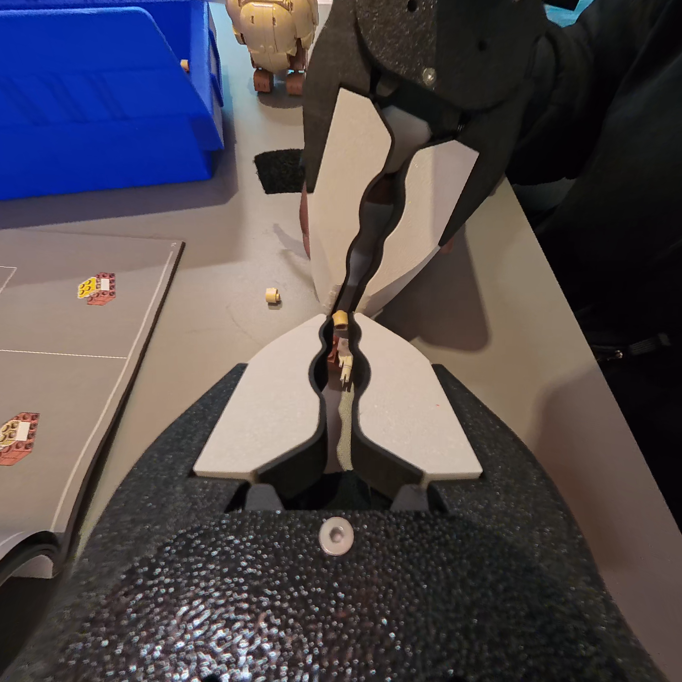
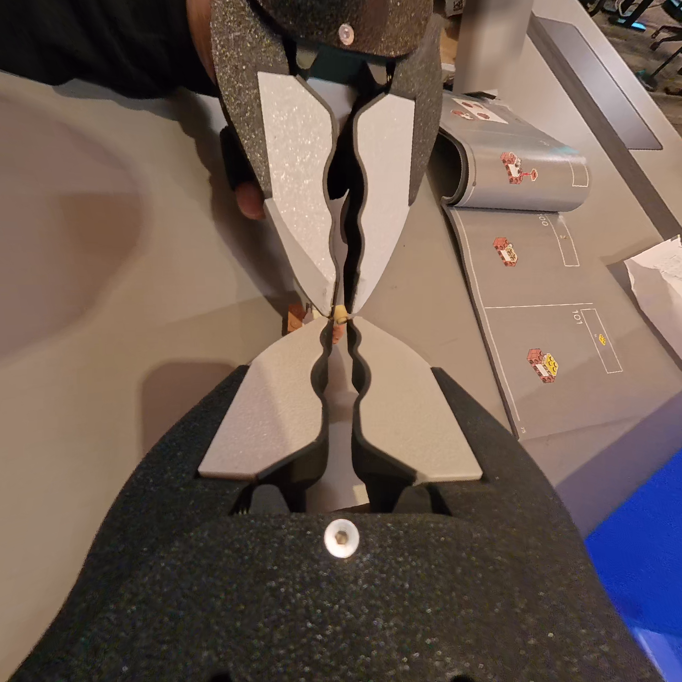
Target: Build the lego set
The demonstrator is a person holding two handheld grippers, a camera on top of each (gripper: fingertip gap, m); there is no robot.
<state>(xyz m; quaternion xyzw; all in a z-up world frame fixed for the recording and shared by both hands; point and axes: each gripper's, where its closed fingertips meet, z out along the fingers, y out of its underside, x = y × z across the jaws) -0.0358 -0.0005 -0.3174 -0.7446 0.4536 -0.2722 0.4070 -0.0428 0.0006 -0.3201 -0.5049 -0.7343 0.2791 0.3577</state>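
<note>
- Left gripper (image 1: pixel 340 320): jaws nearly closed, tips pinching a small tan round brick (image 1: pixel 340 318); below it, between the fingers, hangs a small brown and cream assembly (image 1: pixel 341 356).
- Right gripper (image 2: pixel 339 318): jaws nearly closed tip to tip with the left one, over the same tan round brick (image 2: pixel 339 313); which of the two pairs of pads actually presses on it cannot be told. A thin reddish-brown piece (image 2: pixel 337 334) sits just behind its tips.
- A second tan round brick (image 1: pixel 273 296) lies loose on the table, near the meeting tips.
- Table (image 1: pixel 228 236): smooth grey top, its edge running along the right of the left wrist view; a black patch (image 1: pixel 280 171) lies on it.
- Open instruction booklet (image 2: pixel 546 295), grey pages with brick diagrams, lies flat beside the grippers.
- Blue bin (image 1: pixel 103 96) stands at the far side; next to it a tan and brown brick model (image 1: pixel 275 40).
- Crumpled white paper (image 2: pixel 657 269) lies beyond the booklet.
- A person's dark sleeve (image 2: pixel 92 40) reaches in behind the left gripper.
</note>
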